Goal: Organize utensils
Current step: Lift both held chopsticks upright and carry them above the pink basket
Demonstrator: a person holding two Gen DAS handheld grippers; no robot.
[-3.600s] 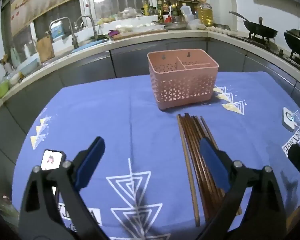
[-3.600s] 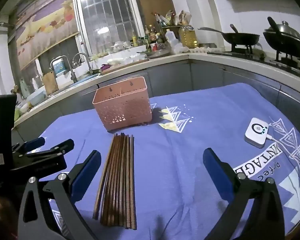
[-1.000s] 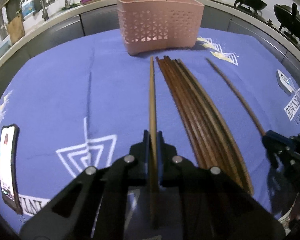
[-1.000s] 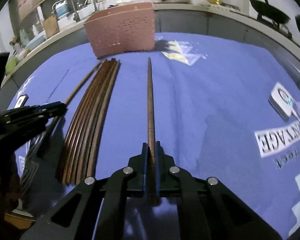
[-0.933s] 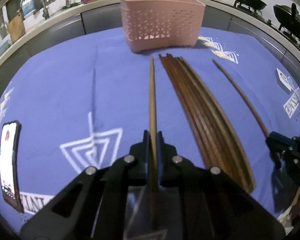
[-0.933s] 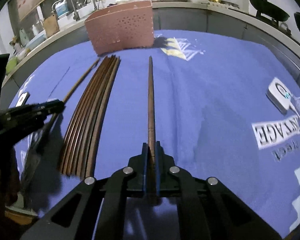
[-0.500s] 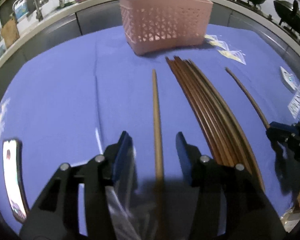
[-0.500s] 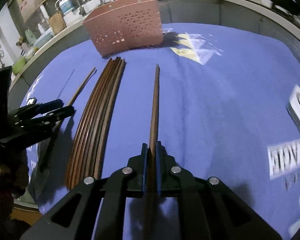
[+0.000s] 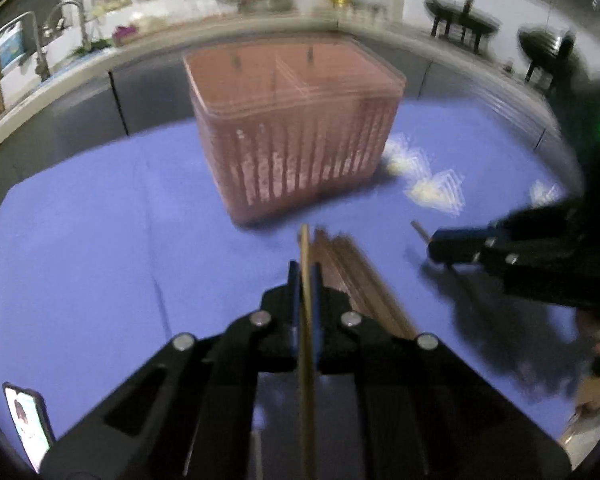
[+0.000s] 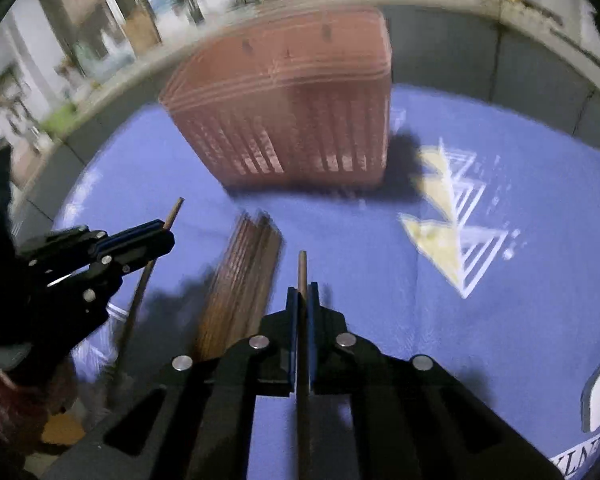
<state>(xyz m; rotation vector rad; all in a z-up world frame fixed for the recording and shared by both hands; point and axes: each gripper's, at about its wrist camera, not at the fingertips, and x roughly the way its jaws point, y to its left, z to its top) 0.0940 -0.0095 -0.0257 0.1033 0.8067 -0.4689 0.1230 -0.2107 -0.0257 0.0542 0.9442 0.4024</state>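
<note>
— Where do we have our grippers?
— Our left gripper (image 9: 305, 276) has just been closing; its jaws now pinch a light chopstick (image 9: 305, 248). Our right gripper (image 10: 302, 294), angled downward, clamps a dark chopstick (image 10: 302, 266).

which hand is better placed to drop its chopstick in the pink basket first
Probably the left. Both the left gripper and right gripper clamp a chopstick, but the left's tip sits nearer the pink basket. The margin is slight.
</note>
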